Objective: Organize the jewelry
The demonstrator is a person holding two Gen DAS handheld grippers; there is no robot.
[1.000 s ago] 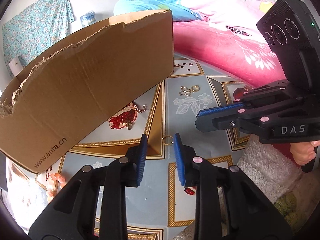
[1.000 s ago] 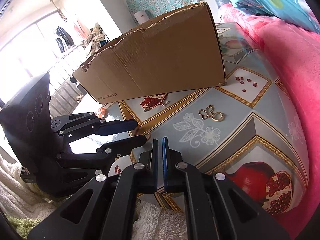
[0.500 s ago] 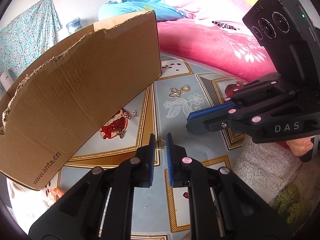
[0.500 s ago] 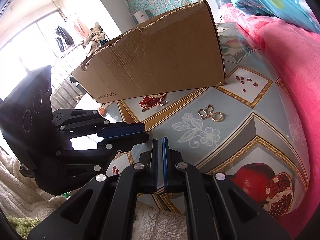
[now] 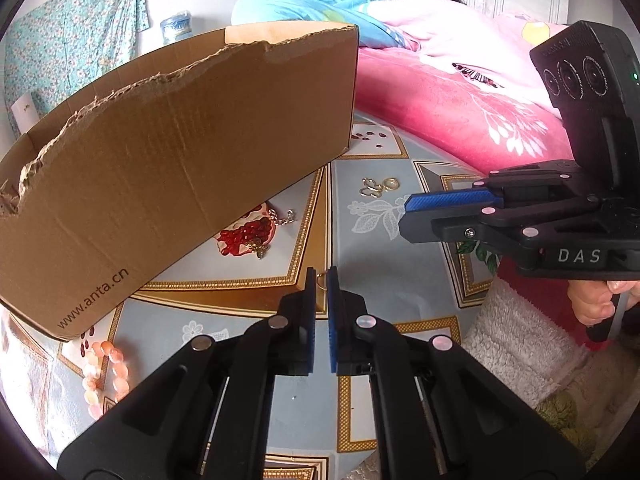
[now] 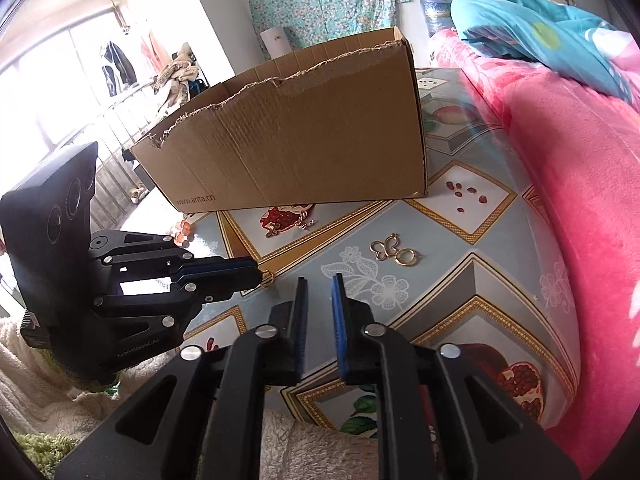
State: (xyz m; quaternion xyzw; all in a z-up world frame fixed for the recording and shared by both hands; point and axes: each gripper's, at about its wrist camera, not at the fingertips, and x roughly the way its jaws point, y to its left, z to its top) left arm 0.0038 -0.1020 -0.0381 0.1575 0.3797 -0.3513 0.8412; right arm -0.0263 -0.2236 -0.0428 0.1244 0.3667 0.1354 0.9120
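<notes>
The left gripper (image 5: 321, 280) has just pinched shut on a small gold ring (image 5: 321, 278) at the table (image 5: 384, 272); the right gripper (image 6: 318, 284), slightly parted, is empty. Lift slowly toward the cardboard box (image 5: 180, 168), keeping pressure steady.

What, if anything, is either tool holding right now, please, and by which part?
The left tool has just closed on a small gold ring, pinching its band between the fingertips. The right tool has just been opening; nothing is between its jaws.
</notes>
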